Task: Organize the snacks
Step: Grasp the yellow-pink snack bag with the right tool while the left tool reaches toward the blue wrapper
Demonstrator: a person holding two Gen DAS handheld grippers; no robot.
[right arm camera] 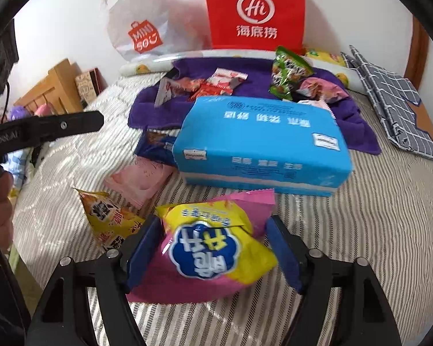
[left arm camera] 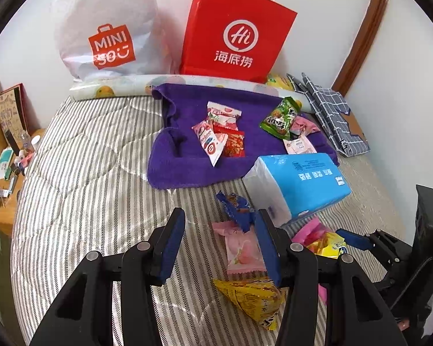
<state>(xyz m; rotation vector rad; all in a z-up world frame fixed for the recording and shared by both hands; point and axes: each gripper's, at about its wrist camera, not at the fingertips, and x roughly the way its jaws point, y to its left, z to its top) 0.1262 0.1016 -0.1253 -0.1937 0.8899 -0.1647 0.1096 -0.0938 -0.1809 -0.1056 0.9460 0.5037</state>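
We have the right gripper (right arm camera: 213,248) spread wide around the pink-and-yellow snack bag (right arm camera: 207,248), which lies on the striped bedcover (right arm camera: 375,230) just in front of the blue tissue pack (right arm camera: 259,147). The bag sits between the pads, but we see a gap on the right side, so we judge it not clamped yet. Our left gripper (left arm camera: 219,248) stands partly spread and empty above a pale pink sweet packet (left arm camera: 242,250), with a blue wrapper (left arm camera: 236,207) beyond it and a yellow triangular packet (left arm camera: 254,300) nearer us. Several sorted snacks already lie on the purple towel (left arm camera: 187,167).

The risks, as we judge them: the puffy bag may slide or squirt out if we pinch its slick film off-centre, and squeezing hard could crush what is inside. Lifting it forward could also knock the tissue pack into the towel pile.
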